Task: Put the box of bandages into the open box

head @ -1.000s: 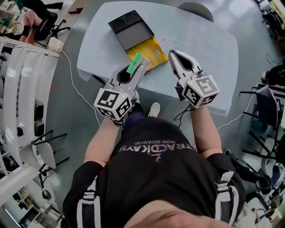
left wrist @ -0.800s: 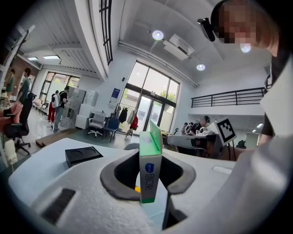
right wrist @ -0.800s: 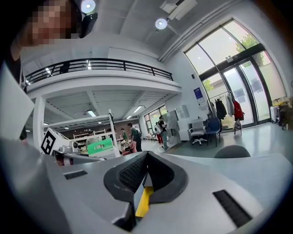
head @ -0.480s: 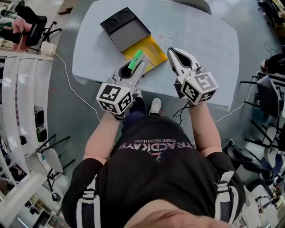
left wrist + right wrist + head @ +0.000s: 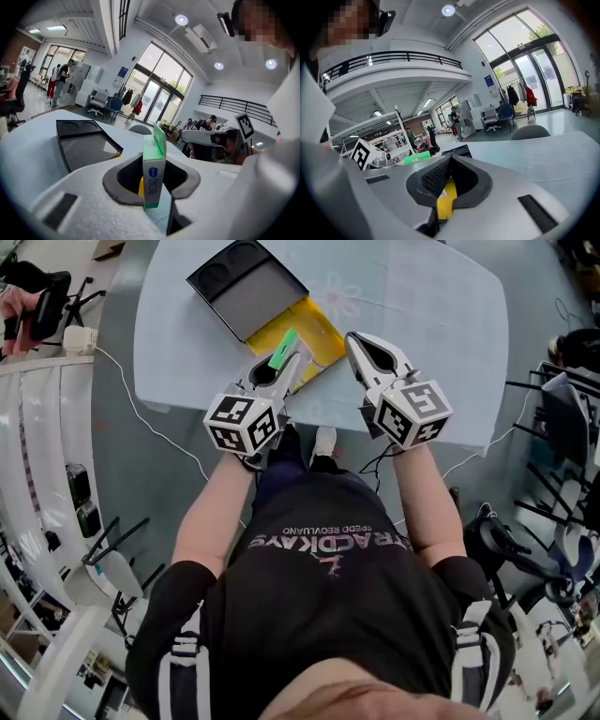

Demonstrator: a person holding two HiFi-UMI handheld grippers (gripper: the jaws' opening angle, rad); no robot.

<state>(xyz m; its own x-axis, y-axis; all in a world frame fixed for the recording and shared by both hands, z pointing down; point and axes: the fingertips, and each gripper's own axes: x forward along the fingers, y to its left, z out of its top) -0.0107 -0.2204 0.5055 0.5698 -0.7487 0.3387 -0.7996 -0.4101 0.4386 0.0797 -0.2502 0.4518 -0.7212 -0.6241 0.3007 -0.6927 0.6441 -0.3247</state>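
Pale table (image 5: 422, 315) carries the open box (image 5: 251, 298), black with a yellow part. Right gripper (image 5: 362, 341) hovers beside it, jaws together, empty. Left gripper (image 5: 292, 362) pinches the bandage box (image 5: 280, 352) upright over the yellow.

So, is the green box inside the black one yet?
No: the left gripper holds the bandage box clamped between its jaws.

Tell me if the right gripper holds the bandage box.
No, the left gripper clamps the bandage box; the right gripper is shut empty.
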